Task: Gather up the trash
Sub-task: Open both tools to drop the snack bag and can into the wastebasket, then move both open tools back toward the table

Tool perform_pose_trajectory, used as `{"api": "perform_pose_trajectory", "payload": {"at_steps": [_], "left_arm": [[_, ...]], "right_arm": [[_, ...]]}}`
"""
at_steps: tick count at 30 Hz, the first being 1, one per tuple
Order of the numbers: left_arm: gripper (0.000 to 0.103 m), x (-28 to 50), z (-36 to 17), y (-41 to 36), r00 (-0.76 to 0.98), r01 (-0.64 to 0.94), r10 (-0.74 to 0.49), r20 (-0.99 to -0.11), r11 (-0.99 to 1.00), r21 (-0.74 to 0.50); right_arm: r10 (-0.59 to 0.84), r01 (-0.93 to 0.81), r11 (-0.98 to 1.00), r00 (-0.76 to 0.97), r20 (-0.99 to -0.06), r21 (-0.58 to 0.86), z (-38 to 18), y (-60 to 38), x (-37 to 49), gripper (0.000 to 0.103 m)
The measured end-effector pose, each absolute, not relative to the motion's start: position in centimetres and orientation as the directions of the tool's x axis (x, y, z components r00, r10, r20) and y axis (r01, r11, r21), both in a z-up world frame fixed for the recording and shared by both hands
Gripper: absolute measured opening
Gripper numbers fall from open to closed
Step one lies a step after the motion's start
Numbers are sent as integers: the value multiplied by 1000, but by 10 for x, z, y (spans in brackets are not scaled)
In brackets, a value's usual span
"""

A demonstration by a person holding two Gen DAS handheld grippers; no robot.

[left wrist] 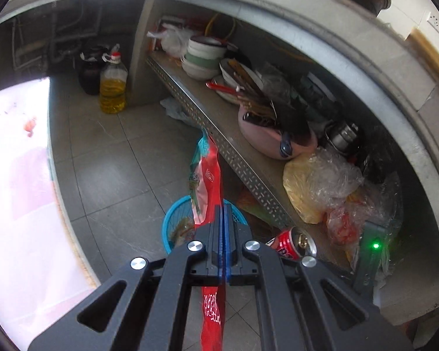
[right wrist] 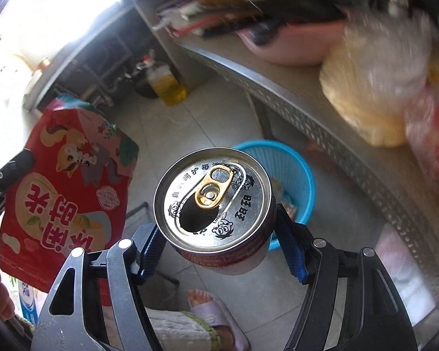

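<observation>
Both claws are loaded and hanging over the tiled floor, just out from the front edge of the low metal shelf. The left claw is pinched flat on a red snack bag, gripping it edge-on through the middle so the empty pouch stands up stiff instead of flopping. The right claw clamps an opened drink can by its sides, mouth towards the camera, which I'd guess keeps any dregs from spilling. Below and between them sits the blue basket on the floor against the shelf's front edge, with some wrappers already inside. Both pieces look lined up above it, so the drop seems the step in hand. The can sits nearer the rim; the bag, being light and broad, might drift and miss. A slippered foot stands close by.
</observation>
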State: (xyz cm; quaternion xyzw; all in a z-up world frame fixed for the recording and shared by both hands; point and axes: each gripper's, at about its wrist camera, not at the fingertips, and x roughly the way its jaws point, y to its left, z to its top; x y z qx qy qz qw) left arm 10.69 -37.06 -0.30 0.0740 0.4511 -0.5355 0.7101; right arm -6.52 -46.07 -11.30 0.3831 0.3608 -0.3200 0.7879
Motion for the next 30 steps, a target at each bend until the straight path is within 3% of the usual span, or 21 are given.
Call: {"api": "perform_pose_trajectory", "payload": {"at_steps": [6, 7, 8, 9, 13, 25, 30], "left_arm": [[3, 102, -21, -426, -11, 837, -686, -728, 392, -382], [15, 101, -24, -435, -18, 837, -686, -727, 387, -387], [35, 102, -27, -442, -15, 834, -678, -735, 397, -384], [42, 102, -30, -446, -10, 825, -671, -742, 414, -386], [45, 100, -33, -440, -41, 805, -681, -731, 411, -428], [52, 86, 0, -385, -4, 822, -706, -708, 401, -404], [57, 80, 21, -345, 51, 830, -717, -696, 418, -370]], "right_arm": [[-213, 818, 458, 482, -850, 349, -149, -494, -52, 67], [-209, 820, 450, 481, -851, 353, -154, -500, -50, 67], [-208, 823, 442, 480, -852, 356, -160, -507, -48, 69], [-203, 828, 435, 474, -857, 355, -166, -512, -46, 71], [-196, 835, 398, 482, -854, 380, -175, -517, -54, 73], [-218, 802, 409, 550, -806, 437, -147, -480, -98, 73], [-229, 763, 478, 587, -776, 436, -113, -459, -93, 84]]}}
